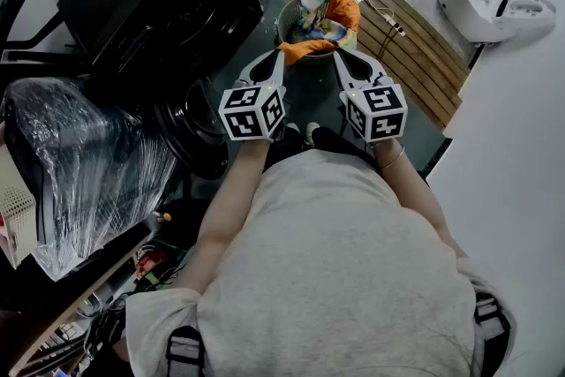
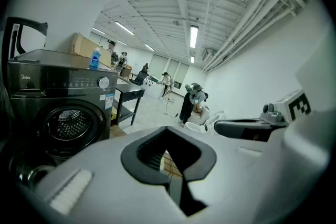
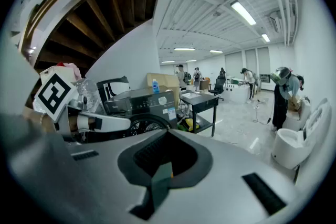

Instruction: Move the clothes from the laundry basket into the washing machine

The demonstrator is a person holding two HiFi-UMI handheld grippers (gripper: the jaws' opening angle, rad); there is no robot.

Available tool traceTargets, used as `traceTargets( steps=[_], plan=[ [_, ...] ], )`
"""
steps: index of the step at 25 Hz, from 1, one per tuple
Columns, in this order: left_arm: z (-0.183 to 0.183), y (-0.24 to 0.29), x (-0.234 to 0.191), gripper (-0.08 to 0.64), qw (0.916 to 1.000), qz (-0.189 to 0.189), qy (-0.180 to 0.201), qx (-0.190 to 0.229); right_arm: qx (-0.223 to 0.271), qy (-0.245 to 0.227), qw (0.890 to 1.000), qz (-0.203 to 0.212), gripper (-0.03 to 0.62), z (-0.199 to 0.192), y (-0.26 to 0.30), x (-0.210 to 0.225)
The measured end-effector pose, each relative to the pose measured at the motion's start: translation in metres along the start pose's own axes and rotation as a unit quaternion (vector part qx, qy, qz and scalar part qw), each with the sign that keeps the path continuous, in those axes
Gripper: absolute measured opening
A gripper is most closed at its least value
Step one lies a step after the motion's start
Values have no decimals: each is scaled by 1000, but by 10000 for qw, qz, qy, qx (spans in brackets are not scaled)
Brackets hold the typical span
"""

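Orange and patterned clothes [image 1: 328, 18] are heaped in the laundry basket [image 1: 286, 29], which is set on the floor beside the washing machine [image 1: 159, 4], probably for a short carry. The left gripper [image 1: 281, 56] and right gripper [image 1: 340, 56] are held at its near rim, fully closed and empty, seemingly staged for a first grab.

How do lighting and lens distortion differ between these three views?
Head view: dim, the washing machine almost black, glare on the plastic wrap. Left gripper view: the fisheye lens bends the ceiling beams, and the ceiling lamp glares white. Right gripper view: the same bending, black corners, a bright strip light.
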State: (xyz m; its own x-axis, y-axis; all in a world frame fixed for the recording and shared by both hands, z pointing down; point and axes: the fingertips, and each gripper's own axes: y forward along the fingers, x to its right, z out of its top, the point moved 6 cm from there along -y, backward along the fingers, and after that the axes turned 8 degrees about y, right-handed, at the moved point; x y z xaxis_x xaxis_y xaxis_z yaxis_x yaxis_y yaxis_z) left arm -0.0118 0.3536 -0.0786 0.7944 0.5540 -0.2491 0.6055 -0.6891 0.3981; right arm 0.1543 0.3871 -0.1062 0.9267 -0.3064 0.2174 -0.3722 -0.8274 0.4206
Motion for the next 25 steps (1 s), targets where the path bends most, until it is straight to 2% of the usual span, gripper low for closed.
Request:
traceTargets(
  steps=[4, 7, 12, 16, 21, 25],
  plan=[
    [-3, 7, 1, 9, 9986, 100, 491, -193, 5, 155, 9999, 47, 8, 1, 4, 1],
    [-5, 11, 4, 9, 9969, 109, 692, -344, -12, 250, 9996, 104, 8, 0, 7, -1],
    [-5, 10, -6, 9, 9979, 20, 519, -380, 203, 536, 9982, 176, 8, 4, 14, -8],
    [-5, 6, -22, 9, 9987, -246, 351, -292, 291, 762, 9967, 40, 9, 8, 21, -6],
    [-20, 11, -51, 9, 9968, -201, 554, -532, -90, 636, 9979, -32, 9, -10, 41, -6],
    [-35, 26, -66, 9, 9955, -235, 484, -781, -535, 598, 9968, 6, 9, -28, 64, -1]
  ],
)
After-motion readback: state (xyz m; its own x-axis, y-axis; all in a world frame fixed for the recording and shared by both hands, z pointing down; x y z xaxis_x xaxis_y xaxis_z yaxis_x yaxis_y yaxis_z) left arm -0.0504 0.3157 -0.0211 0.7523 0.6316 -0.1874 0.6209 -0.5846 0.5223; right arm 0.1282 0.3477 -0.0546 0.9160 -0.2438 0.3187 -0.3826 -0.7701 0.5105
